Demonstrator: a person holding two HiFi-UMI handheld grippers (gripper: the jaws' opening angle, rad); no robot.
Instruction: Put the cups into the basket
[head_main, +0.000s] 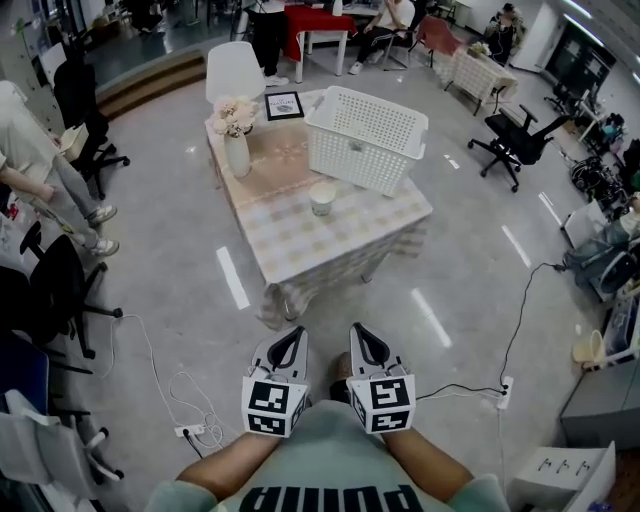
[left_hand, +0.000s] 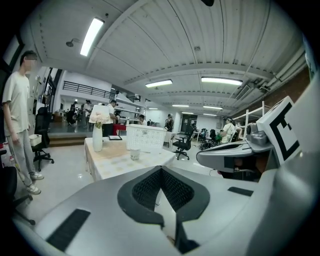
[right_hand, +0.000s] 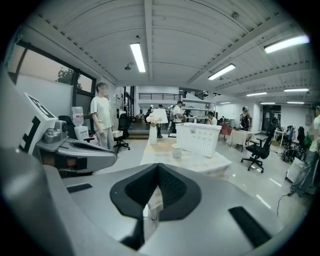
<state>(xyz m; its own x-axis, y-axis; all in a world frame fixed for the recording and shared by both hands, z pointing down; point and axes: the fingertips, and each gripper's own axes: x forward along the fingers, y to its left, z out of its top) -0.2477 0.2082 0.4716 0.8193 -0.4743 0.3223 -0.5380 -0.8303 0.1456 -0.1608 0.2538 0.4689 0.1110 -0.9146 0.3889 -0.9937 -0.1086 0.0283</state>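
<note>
Down close to the person's body, the left gripper (head_main: 288, 338) has its fingers clenched on nothing, and the right gripper (head_main: 364, 336) is clenched and empty too. Farther out, the cup (head_main: 322, 198) stands upright mid-surface (head_main: 340, 248), just beside the white basket (head_main: 365, 140) at the far right corner.

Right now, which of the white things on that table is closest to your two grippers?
The cup, standing alone on the checked cloth in front of the basket. The flower vase and the basket sit farther back.
</note>
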